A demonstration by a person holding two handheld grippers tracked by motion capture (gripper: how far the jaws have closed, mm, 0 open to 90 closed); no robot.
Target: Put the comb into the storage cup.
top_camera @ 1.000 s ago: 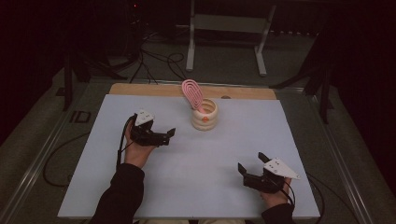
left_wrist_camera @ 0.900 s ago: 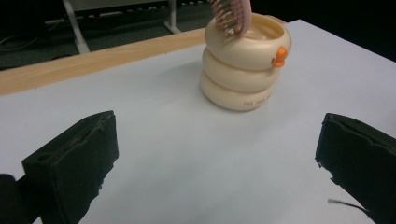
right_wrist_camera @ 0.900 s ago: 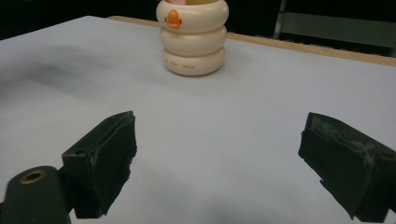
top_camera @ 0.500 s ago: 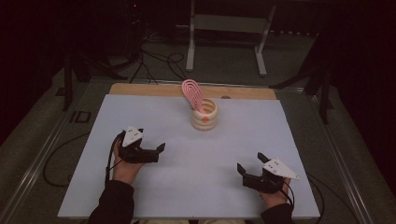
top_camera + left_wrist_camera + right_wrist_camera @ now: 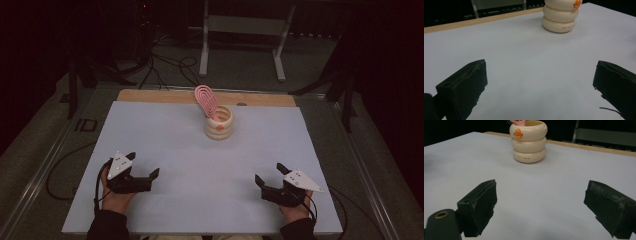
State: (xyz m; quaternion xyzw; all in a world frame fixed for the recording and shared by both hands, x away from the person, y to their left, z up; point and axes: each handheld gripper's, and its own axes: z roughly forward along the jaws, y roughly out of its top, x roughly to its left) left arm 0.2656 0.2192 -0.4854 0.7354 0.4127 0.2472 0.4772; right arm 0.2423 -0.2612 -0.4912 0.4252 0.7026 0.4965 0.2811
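Light: dim room, my white table (image 5: 165,135) evenly lit, surroundings near black.
Focus: my near jaws blur at lower edges.
Shadows: faint.

Dark room, cabled floor (image 5: 165,65), metal stand (image 5: 245,30)

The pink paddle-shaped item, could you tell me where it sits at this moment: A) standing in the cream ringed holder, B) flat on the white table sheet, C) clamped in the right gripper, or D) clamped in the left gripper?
A: the pink paddle-shaped item rises out of the cream ringed holder at the far side of the table, while the left gripper and right gripper are both open, empty and near the front edge.
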